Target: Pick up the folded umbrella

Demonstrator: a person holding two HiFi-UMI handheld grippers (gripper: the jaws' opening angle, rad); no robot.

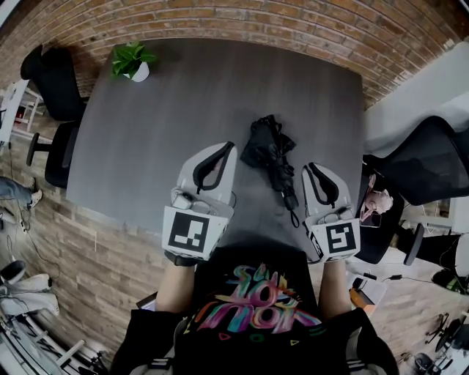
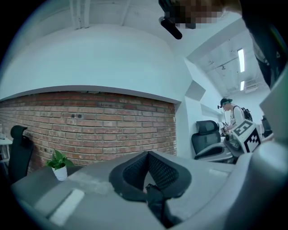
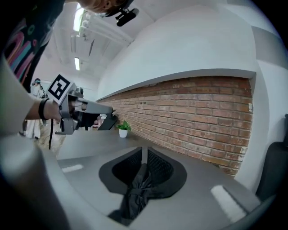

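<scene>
The folded black umbrella (image 1: pixel 267 146) lies loosely bunched on the grey table (image 1: pixel 168 102), its wrist strap trailing toward the near edge. My right gripper (image 1: pixel 311 167) hovers just right of its near end. In the right gripper view the tips (image 3: pixel 144 155) stand a narrow crack apart, and the umbrella's fabric (image 3: pixel 137 191) shows through the hollow between the jaws, not pinched. My left gripper (image 1: pixel 230 145) hangs just left of the umbrella, tips together (image 2: pixel 148 155). A dark shape shows in its hollow, and I cannot tell what it is.
A small potted plant (image 1: pixel 132 62) stands at the table's far left corner. Black office chairs sit left (image 1: pixel 51 95) and right (image 1: pixel 429 165) of the table. A brick wall (image 1: pixel 242 22) runs behind it. Another person (image 2: pixel 230 114) stands far off to the right.
</scene>
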